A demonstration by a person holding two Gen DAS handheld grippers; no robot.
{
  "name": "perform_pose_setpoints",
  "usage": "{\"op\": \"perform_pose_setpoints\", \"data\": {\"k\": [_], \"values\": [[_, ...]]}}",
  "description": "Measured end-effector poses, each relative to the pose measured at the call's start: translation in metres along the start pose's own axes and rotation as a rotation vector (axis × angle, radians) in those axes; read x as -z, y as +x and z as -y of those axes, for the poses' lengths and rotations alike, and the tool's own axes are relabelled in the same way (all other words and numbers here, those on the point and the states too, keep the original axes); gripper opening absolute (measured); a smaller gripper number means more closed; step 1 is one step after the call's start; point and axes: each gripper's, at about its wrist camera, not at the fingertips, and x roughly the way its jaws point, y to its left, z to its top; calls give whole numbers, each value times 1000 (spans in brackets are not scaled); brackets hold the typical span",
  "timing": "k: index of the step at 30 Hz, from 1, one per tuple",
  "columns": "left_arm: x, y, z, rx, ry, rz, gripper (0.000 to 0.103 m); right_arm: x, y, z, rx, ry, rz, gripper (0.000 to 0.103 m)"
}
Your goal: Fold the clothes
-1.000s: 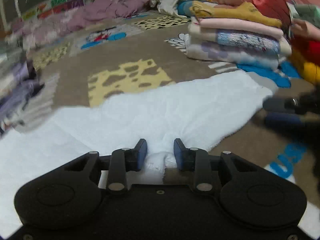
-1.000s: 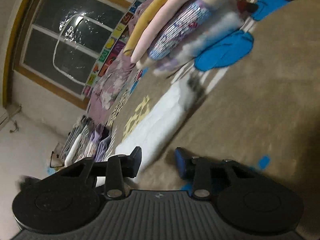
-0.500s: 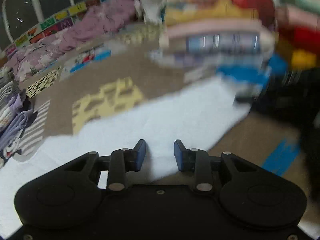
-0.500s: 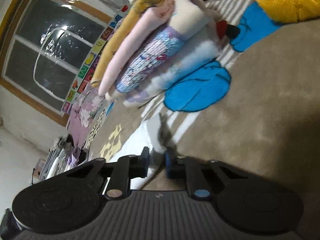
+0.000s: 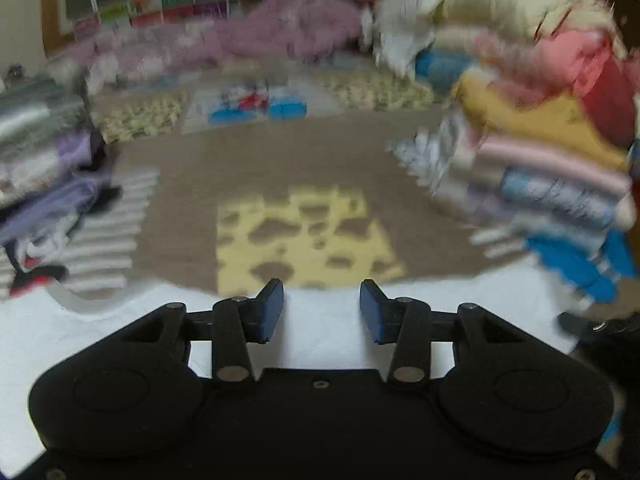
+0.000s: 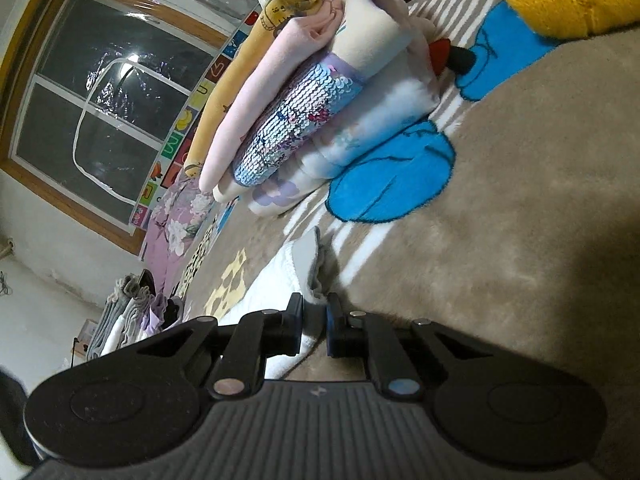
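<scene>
A white garment [image 5: 328,344] lies flat on the patterned rug, filling the lower part of the blurred left wrist view. My left gripper [image 5: 321,310] is open above its far edge and holds nothing. In the right wrist view the same white garment [image 6: 276,276] runs away to the left, with a grey edge [image 6: 314,268] standing up at its near end. My right gripper [image 6: 314,322] is shut on that end of the white garment, low over the rug.
A tall stack of folded clothes [image 5: 536,152] stands at the right, also seen in the right wrist view [image 6: 304,112]. A loose pile of clothes [image 5: 44,184] lies at the left. Purple bedding [image 5: 256,36] lies under the window. The brown rug [image 6: 500,240] spreads all around.
My left gripper let go of the white garment, opened wide and swung toward its far edge. My right gripper closed on the garment's near end.
</scene>
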Motion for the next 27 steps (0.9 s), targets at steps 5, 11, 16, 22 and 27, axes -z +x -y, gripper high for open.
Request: {"op": "perform_pose_setpoints", "data": {"k": [5,11,16,22,27], "values": [[-2,-11,4,15,40,51,42,-2,0,0,-3,5,-3,10],[4,2,28,-59,145,-23,48,-2,-5,4,-11,9,-7,10],[14,-50,61,-13,172,92,69,-6,-14,15,-71,89,12,17],[86,-90,138,40,379,78,78,-21,-40,27,-98,85,84,35],[114,-92,147,63,340,27,84,-28,-51,35,-131,33,35,36]]}}
